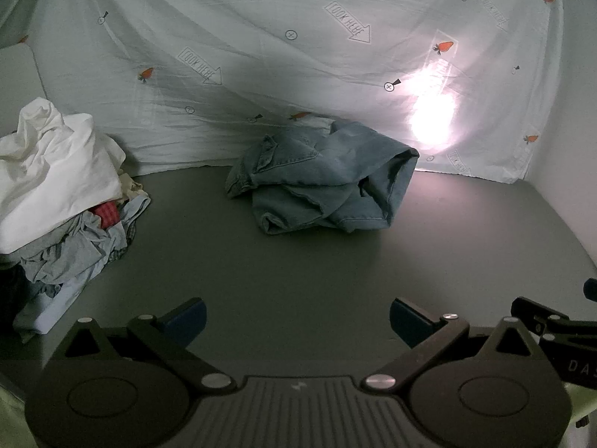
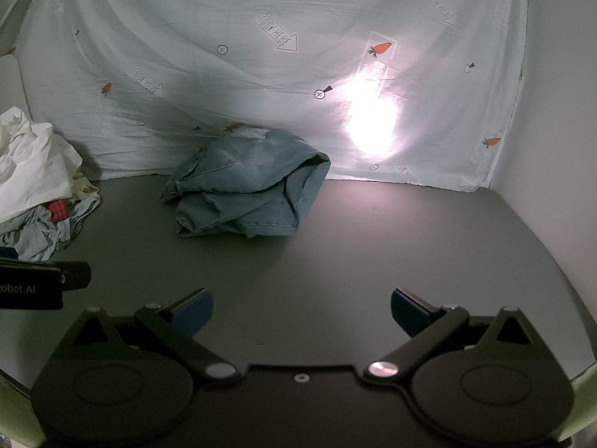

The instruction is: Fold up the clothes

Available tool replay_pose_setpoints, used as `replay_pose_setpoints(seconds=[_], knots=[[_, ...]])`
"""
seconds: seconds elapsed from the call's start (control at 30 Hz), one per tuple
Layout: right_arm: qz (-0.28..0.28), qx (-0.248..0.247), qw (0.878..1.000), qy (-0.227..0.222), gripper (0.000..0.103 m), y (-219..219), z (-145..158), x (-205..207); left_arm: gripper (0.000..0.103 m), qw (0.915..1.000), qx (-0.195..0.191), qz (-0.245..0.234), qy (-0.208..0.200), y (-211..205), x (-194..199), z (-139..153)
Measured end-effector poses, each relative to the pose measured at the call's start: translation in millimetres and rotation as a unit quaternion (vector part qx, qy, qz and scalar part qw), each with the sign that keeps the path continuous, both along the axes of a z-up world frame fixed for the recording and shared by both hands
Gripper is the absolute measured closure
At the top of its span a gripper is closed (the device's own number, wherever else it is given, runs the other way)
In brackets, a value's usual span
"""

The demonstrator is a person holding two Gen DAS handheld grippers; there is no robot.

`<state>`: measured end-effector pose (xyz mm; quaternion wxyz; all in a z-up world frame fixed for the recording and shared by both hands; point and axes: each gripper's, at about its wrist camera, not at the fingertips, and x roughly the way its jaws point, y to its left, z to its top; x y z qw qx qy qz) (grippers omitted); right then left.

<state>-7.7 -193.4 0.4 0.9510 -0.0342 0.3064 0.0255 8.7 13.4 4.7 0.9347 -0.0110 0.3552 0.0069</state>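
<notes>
Nearest, the left tongs (image 1: 297, 321) and right tongs (image 2: 302, 315) gape wide and empty over the grey table (image 1: 298, 261), beyond which crumpled light-blue denim jeans (image 1: 321, 177) lie against the white printed backdrop sheet (image 1: 261, 37).

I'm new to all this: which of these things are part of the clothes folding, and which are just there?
Part of the job:
- jeans, crumpled on the table
- clothes pile at the left
- left gripper and right gripper, both open and empty

Just there:
- printed sheet hung behind
- bright light shining through it
</notes>
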Motion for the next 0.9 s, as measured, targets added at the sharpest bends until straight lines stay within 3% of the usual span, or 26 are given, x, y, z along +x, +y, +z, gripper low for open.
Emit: replay_pose_setpoints(seconds=[0.9], knots=[[0.000, 0.000, 1.000, 0.003, 0.000, 1.0, -0.7, -0.8, 0.000, 1.0000, 0.007, -0.002, 0.001, -3.2, 1.1, -3.1]])
